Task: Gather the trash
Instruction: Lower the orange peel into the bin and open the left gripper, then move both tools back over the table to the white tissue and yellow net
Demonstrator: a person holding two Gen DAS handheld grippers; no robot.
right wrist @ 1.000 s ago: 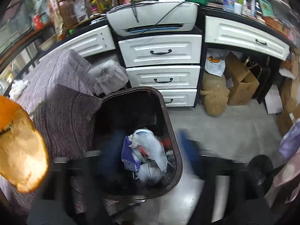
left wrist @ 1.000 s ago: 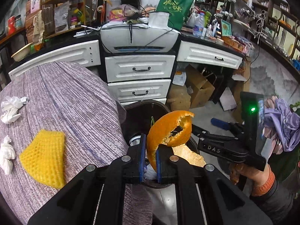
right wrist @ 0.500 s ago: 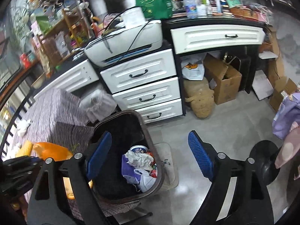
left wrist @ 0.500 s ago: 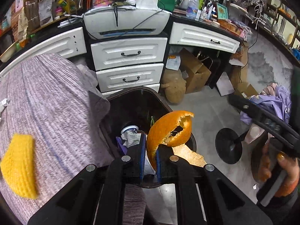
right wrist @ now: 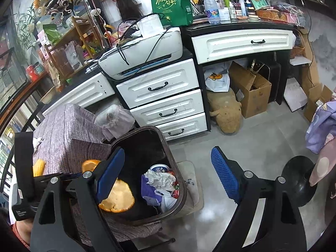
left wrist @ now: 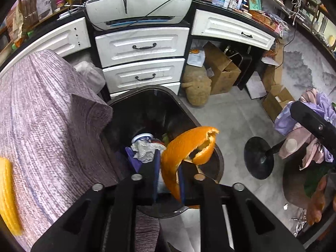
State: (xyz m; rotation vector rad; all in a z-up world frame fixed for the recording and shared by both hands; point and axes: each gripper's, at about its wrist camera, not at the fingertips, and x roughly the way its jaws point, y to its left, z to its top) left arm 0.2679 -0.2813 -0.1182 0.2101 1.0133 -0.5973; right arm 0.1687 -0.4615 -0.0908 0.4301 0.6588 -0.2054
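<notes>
two grippers over the trash bin (left wrist: 201,126): left gripper (left wrist: 169,178) jaws are opening, orange peel (left wrist: 184,151) between them just above the bin; right gripper (right wrist: 168,176) spread wide, empty.

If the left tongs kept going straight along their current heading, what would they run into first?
Most likely the crumpled trash in the dark bin. The left tongs point down into its open mouth, jaws opening, the orange peel between them. Depth is unclear, so the near rim could come first.
</notes>
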